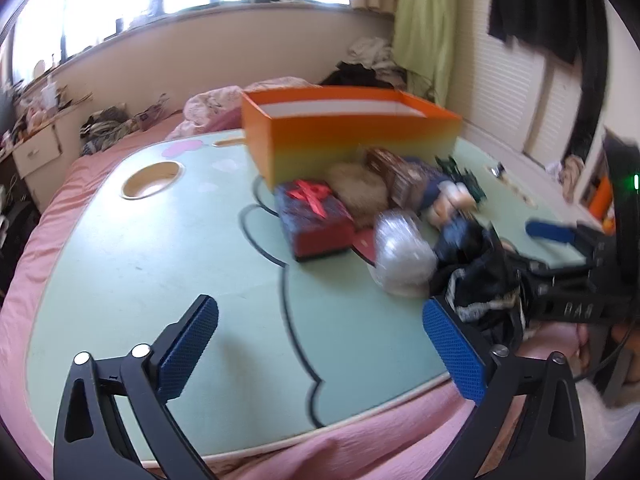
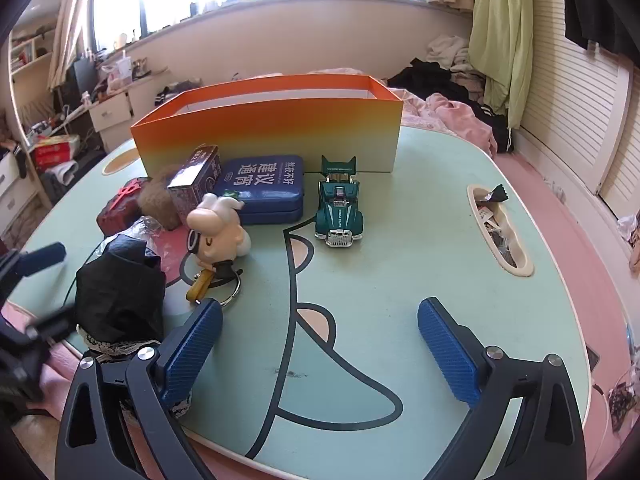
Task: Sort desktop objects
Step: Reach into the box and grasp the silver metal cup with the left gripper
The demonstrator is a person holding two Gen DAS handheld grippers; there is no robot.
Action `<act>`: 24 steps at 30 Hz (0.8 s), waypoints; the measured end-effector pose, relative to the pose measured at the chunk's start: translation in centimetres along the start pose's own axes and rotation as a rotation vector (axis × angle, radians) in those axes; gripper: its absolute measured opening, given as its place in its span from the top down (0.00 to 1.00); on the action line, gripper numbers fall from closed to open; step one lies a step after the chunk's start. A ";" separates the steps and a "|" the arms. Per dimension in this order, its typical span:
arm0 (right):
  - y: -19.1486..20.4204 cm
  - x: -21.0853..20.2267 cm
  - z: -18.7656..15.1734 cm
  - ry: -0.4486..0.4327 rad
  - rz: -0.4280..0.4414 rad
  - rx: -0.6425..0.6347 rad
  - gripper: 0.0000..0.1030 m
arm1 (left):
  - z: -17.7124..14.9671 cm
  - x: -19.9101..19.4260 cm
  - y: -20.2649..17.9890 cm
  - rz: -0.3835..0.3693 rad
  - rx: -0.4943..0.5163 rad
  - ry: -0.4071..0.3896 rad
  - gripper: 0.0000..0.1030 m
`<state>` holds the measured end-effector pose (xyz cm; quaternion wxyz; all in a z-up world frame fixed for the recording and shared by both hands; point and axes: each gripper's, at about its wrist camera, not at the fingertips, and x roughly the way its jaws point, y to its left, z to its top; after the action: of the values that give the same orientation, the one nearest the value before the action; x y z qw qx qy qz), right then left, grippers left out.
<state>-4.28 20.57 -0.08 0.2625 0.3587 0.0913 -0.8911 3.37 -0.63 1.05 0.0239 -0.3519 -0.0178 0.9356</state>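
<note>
Both grippers are wide open with nothing between the pads: the left gripper (image 1: pixel 320 348) hangs over bare mint-green tabletop (image 1: pixel 140 264) at the near edge, and the right gripper (image 2: pixel 320 352) sits over its own empty patch of the same table, so neither one is holding a thing. Closest to the right gripper's left finger there's a black crumpled fabric bundle with lacy trim (image 2: pixel 120 300), right at the near left edge of the table, and just past it a cartoon figure keychain (image 2: pixel 218 232) lying on its side with its ring toward the gripper. In the left view there's also a shiny plastic-wrapped lump (image 1: pixel 402 252) beside the black bundle, too blurry for me to say what it is. Further in, a green toy car (image 2: pixel 340 210) stands alone near the middle, nose pointing at the camera. Left of it is a flat blue tin with Chinese lettering (image 2: pixel 264 190), a small tilted dark box (image 2: pixel 198 180) leaning by it, a brown fuzzy thing (image 2: pixel 156 200), and a dark gift box with a red ribbon (image 1: pixel 314 220). Behind all that sits the open orange box (image 2: pixel 272 132), and from here its inside looks empty. A slot tray (image 2: pixel 500 232) on the right edge holds small bits.
</note>
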 end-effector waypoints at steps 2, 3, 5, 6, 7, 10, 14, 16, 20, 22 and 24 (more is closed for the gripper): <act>0.0 -0.2 -0.2 0.001 0.005 -0.001 0.02 | 1.7 -0.7 0.9 0.007 -0.039 -0.009 0.19; 0.3 -0.3 -0.4 0.000 0.005 -0.003 0.02 | 2.6 -1.0 1.1 0.007 -0.052 -0.013 0.20; 0.3 -0.3 -0.4 0.000 0.005 -0.004 0.01 | 5.6 -0.8 1.3 0.014 -0.074 -0.017 0.20; 0.3 -0.3 -0.4 0.000 0.005 -0.003 0.01 | 7.1 -0.4 1.2 0.013 -0.078 -0.027 0.20; 0.4 -0.4 -0.4 0.000 0.006 -0.003 0.01 | 8.3 0.3 1.1 0.016 -0.075 -0.024 0.20; 0.5 -0.5 -0.4 -0.001 0.007 -0.004 0.01 | 11.2 3.5 0.3 0.098 -0.030 0.024 0.20; 0.5 -0.6 -0.5 -0.004 0.009 -0.004 0.01 | 12.7 7.0 0.4 0.131 -0.024 0.099 0.22; 0.6 -0.7 -0.5 -0.003 0.009 -0.004 0.01 | 13.1 8.3 0.8 0.116 -0.054 0.144 0.23; 0.6 -0.7 -0.5 -0.004 0.010 -0.004 0.01 | 13.0 8.0 0.9 0.086 -0.091 0.140 0.24; 0.6 -0.7 -0.5 -0.004 0.009 -0.005 0.01 | 13.0 7.2 0.6 0.062 -0.100 0.128 0.24; 0.6 -0.7 -0.5 -0.003 0.009 -0.004 0.01 | 13.1 6.6 0.4 0.044 -0.106 0.118 0.24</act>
<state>-3.26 20.47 0.07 0.2673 0.3570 0.0913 -0.8904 -10.21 -0.88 6.54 -0.0144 -0.4073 -0.0579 0.9113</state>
